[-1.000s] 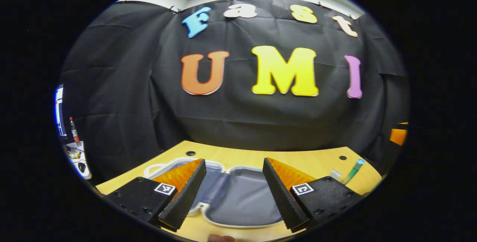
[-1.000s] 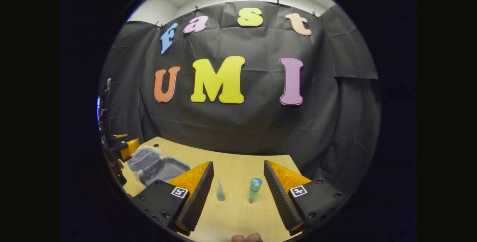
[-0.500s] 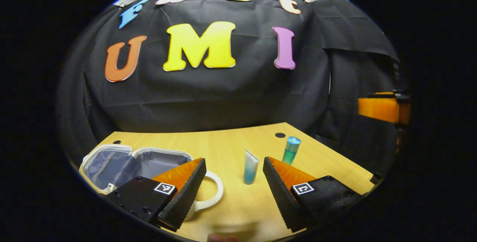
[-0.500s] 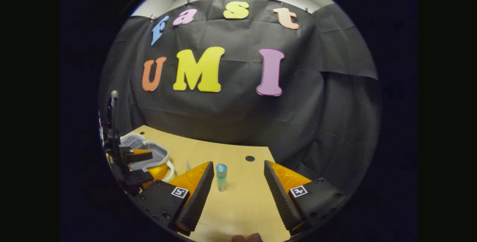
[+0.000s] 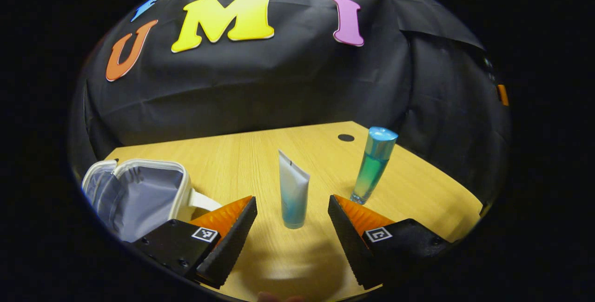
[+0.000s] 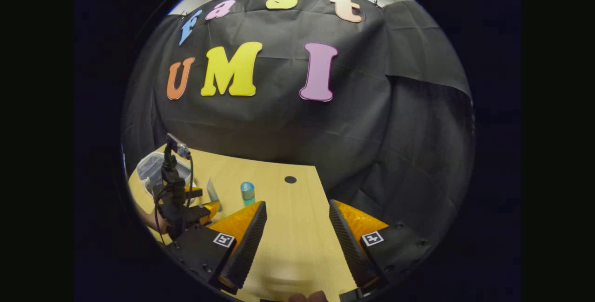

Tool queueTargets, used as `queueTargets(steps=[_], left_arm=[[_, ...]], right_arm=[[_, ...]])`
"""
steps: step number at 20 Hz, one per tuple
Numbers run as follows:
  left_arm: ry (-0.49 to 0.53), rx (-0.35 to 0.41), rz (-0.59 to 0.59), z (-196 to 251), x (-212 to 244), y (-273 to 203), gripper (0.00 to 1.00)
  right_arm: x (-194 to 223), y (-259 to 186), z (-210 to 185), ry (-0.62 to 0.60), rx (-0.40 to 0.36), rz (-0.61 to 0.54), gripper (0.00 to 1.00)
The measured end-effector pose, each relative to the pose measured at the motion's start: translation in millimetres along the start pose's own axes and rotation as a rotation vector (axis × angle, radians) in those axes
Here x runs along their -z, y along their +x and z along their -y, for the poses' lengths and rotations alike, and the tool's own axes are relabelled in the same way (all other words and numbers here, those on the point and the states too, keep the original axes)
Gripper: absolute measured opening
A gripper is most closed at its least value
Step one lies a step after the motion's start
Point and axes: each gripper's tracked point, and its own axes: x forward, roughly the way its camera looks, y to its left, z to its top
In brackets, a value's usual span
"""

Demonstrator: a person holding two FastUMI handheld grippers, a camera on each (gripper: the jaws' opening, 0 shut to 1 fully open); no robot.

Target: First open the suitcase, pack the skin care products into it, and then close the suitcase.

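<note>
The small white suitcase (image 5: 135,195) lies open on the wooden table (image 5: 241,153), its grey lining showing, at the lower left of the left gripper view. A white-and-blue tube (image 5: 294,195) stands upright just ahead of my left gripper (image 5: 292,200), which is open, its fingers either side of the tube without touching it. A blue-capped green bottle (image 5: 374,165) stands to the tube's right. In the right gripper view my right gripper (image 6: 297,203) is open over bare table (image 6: 297,237). Left of it I see the bottle (image 6: 247,193), the tube (image 6: 213,190), the left gripper (image 6: 204,201) and the suitcase (image 6: 153,172).
A dark round hole (image 5: 346,137) sits in the table near its far right corner. The black cloth wall closes the table's far side. The table's right edge (image 6: 325,200) runs close beside my right gripper. A hand (image 6: 148,220) holds the left gripper.
My left gripper has swung right from over the suitcase and come close to the tube, which now stands between its fingers. My right gripper has turned right, so the bottle now lies to its left.
</note>
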Motion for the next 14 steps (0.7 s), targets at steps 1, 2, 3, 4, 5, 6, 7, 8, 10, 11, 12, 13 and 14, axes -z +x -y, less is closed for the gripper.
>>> queueTargets(steps=[1, 2, 3, 4, 5, 6, 7, 8, 10, 11, 12, 13, 14], left_arm=[[-0.003, -0.003, -0.024, -0.1, 5.6, 5.8, 0.99], [-0.011, -0.005, -0.040, -0.3, 9.0, 11.0, 0.99], [-0.021, -0.005, -0.053, -0.5, 12.0, 15.0, 0.98], [-0.027, -0.009, -0.068, -0.6, 13.5, 18.9, 0.98], [-0.027, -0.010, -0.082, -1.5, 15.4, 20.6, 1.00], [-0.025, -0.007, -0.092, -1.9, 15.7, 22.7, 0.91], [-0.018, -0.006, -0.097, -1.5, 15.1, 26.5, 0.87], [-0.011, -0.004, -0.103, -1.5, 14.9, 29.4, 0.86], [-0.001, -0.001, -0.120, -0.8, 17.2, 32.7, 0.77], [0.001, -0.002, -0.129, -2.0, 18.7, 33.4, 0.71], [-0.006, 0.001, -0.133, -2.4, 19.6, 34.2, 0.66], [-0.009, -0.007, -0.131, -4.6, 17.5, 31.3, 0.52], [-0.014, -0.008, -0.134, -5.5, 17.5, 29.9, 0.45]], right_arm=[[0.8, 1.3, 2.8, 0.002, 0.003, -0.006, 0.80], [2.4, 3.4, 4.8, 0.003, 0.005, -0.010, 0.80], [2.2, 5.9, 5.3, 0.006, 0.005, -0.013, 0.80], [2.9, 8.9, 5.8, 0.008, 0.005, -0.013, 0.80], [2.9, 12.3, 5.7, 0.012, 0.002, -0.013, 0.80], [3.7, 15.3, 3.8, 0.014, -0.001, -0.015, 0.80], [4.4, 19.0, 1.7, 0.017, -0.008, -0.019, 0.80], [7.3, 23.1, -0.3, 0.019, -0.014, -0.023, 0.80], [10.9, 28.2, -5.4, 0.022, -0.028, -0.026, 0.80], [11.6, 31.5, -8.6, 0.022, -0.037, -0.029, 0.80], [15.0, 34.7, -11.2, 0.022, -0.043, -0.032, 0.80], [16.7, 37.4, -13.9, 0.023, -0.052, -0.035, 0.80], [19.0, 39.8, -15.5, 0.023, -0.057, -0.039, 0.80]])
